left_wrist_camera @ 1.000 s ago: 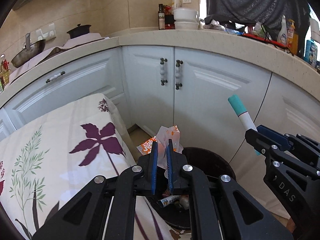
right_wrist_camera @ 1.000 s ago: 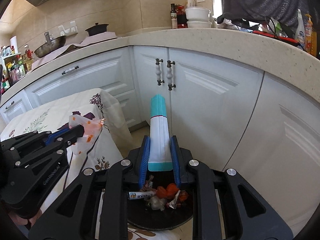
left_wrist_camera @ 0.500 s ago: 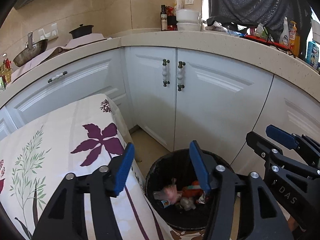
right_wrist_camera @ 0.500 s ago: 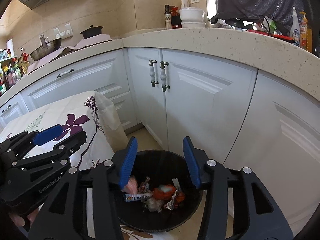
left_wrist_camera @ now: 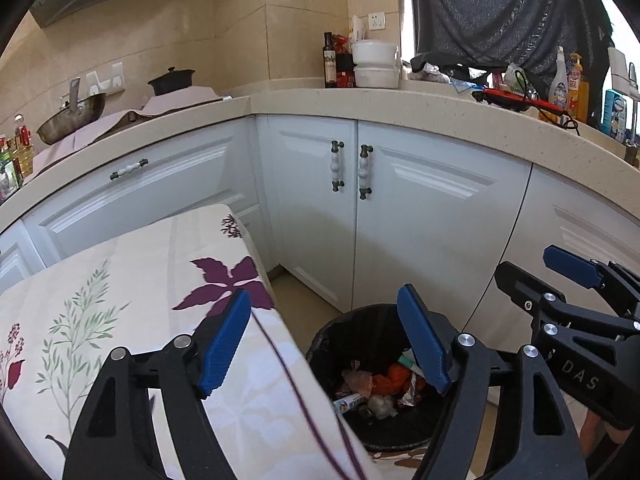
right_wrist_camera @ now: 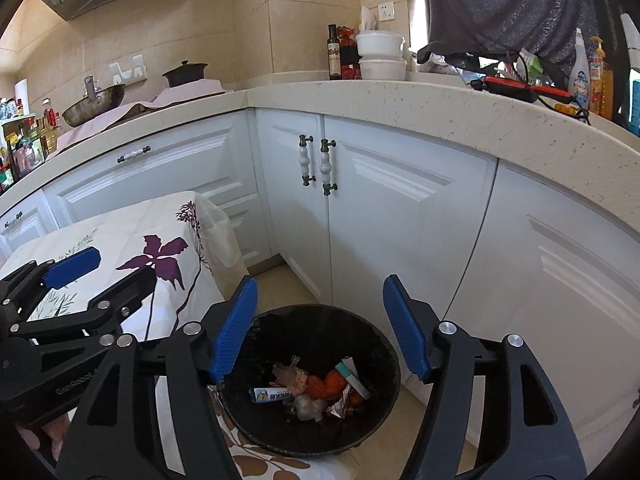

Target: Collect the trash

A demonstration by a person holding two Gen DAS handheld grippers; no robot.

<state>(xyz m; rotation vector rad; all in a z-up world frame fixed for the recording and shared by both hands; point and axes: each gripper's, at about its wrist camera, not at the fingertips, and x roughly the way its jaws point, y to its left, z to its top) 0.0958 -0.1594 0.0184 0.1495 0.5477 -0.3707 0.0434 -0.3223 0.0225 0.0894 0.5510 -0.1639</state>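
— Grippers first: how do they stand?
— My left gripper and right gripper are both spread wide, holding nothing, above the bin.
— And the trash?
— Lying in the bin's bottom. I'd lift straight up, clear of its rim, beside the tablecloth edge.

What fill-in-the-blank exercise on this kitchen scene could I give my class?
1. Both tongs, left and right, are wide ____.
2. The trash lies inside a round black ____.
3. The table beside the bin is covered by a cloth printed with purple ____.
4. The white tube with the teal end lies in the bin, not in the ____.

Missing words: open; bin; flowers; tongs
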